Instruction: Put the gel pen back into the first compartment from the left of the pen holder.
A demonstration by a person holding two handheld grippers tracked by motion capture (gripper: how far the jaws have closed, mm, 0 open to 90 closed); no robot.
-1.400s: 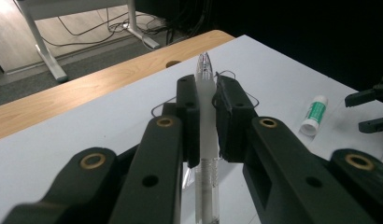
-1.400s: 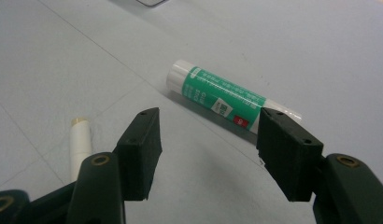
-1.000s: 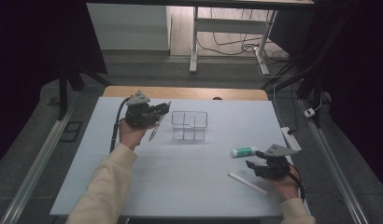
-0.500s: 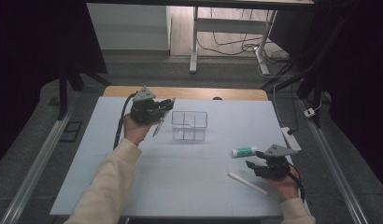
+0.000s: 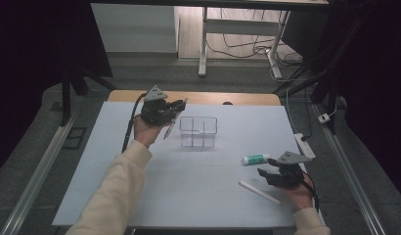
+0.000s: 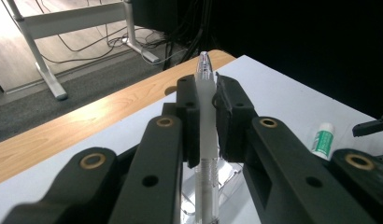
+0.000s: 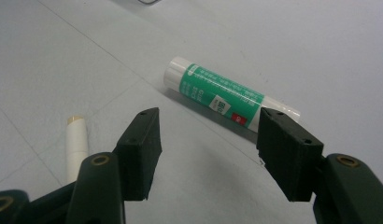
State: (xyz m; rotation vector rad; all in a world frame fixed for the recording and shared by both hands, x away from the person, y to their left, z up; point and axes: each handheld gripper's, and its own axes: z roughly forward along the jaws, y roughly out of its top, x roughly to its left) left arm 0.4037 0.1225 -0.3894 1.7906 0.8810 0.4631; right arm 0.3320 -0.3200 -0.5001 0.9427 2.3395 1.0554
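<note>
At the left of the white desk (image 5: 140, 196), your left gripper (image 5: 175, 108) has its fingers clenched on a clear pen (image 6: 206, 126), raised just beside the clear divided box (image 5: 198, 131). Toward the right, a green glue stick (image 5: 256, 159) lies flat on the desk. Your right gripper (image 5: 267, 172) hovers near it with fingers released and nothing between them, a white stick (image 5: 259, 192) lying just beside.

pen (image 6: 206, 140) mid-barrel hidden between claw jaws; white stick (image 7: 76, 147) cut by a jaw.
</note>
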